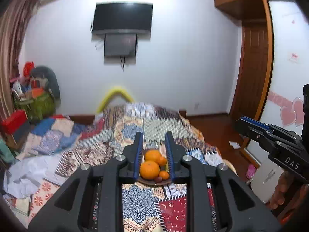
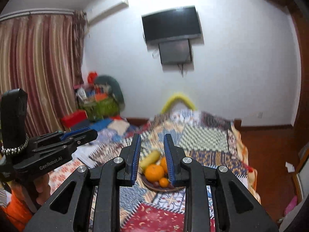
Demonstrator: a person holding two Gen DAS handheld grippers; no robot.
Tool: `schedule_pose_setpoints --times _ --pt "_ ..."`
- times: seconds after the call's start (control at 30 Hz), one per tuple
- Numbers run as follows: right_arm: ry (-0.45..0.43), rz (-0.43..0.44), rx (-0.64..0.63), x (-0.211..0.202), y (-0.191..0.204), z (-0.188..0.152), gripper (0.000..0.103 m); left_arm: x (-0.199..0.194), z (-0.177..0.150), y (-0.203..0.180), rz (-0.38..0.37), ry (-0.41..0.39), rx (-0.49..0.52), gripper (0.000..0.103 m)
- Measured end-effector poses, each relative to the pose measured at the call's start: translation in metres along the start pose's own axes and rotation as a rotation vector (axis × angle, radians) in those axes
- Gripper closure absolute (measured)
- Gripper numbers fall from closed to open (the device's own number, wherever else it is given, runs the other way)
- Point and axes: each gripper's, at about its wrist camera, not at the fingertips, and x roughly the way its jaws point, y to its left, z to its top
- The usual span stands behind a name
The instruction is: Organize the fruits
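Left wrist view: the black left gripper [image 1: 154, 135] has two long fingers with bumpy blue rubber pads. Its jaws stand a little apart and nothing is in them.

Far past them, a shallow round brown plate [image 1: 154, 183] sits on the soft patchwork quilt [image 1: 135, 203] that covers the bed. All the fruit is piled on this plate. A big round orange [image 1: 149, 170] is at the front, with bumpy skin. Another round orange [image 1: 152, 154] sits behind it. A tiny smooth orange fruit [image 1: 163, 175] and a small dark red fruit [image 1: 158, 179] lie at the front edge. A long, curved yellow banana [image 2: 150, 158] rests at the back left of the pile.

The black right gripper [image 2: 152, 136] has the same ridged blue pads. Its jaws are pulled in as far as they go, with only a thin gap, and they grip nothing. A person's hand [image 1: 278, 195] holds its handle.

Neither gripper touches the fruit.

A flat black television [image 1: 122, 17] hangs on the white wall. A striped pink and brown curtain [image 2: 38, 67] hangs in long folds on the left.
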Motion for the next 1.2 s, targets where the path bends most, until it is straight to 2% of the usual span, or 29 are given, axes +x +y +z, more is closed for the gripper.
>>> schedule_pose_setpoints --times 0.03,0.1,0.17,0.2,0.3,0.37,0.53,0.6,0.67,0.9,1.2 --pt "-0.023 0.0 -0.003 -0.008 0.005 0.002 0.079 -0.011 0.003 -0.002 0.0 -0.026 0.005 0.071" --pt "-0.061 -0.001 -0.008 -0.021 0.013 0.006 0.069 -0.027 0.006 -0.007 0.006 -0.067 0.016 0.056" --pt "-0.094 -0.012 -0.013 -0.03 0.019 0.007 0.051 -0.041 0.008 -0.011 0.025 -0.108 0.036 0.045" --pt "-0.106 -0.018 -0.016 -0.032 0.021 0.007 0.049 -0.048 0.009 -0.013 0.035 -0.125 0.044 0.039" --pt "-0.132 -0.032 -0.026 -0.039 0.029 0.006 0.043 -0.063 0.009 -0.014 0.039 -0.155 0.049 0.03" --pt "-0.149 -0.046 -0.02 -0.041 0.032 0.005 0.029 -0.07 0.01 -0.013 0.04 -0.166 0.043 0.023" --pt "-0.171 -0.07 -0.014 -0.043 0.033 0.005 0.016 -0.078 0.009 -0.01 0.049 -0.192 0.026 0.008" --pt "-0.178 -0.08 -0.01 -0.046 0.033 0.005 0.011 -0.081 0.008 -0.008 0.057 -0.202 0.026 0.004" --pt "-0.182 -0.1 -0.011 -0.047 0.034 0.005 0.001 -0.082 0.007 -0.01 0.063 -0.207 0.03 0.002" --pt "-0.194 -0.148 -0.034 -0.054 0.038 0.003 0.0 -0.084 0.003 -0.011 0.059 -0.21 0.032 0.0" --pt "-0.19 -0.153 -0.022 -0.059 0.032 0.001 0.0 -0.089 0.002 -0.015 0.053 -0.213 0.031 0.0"
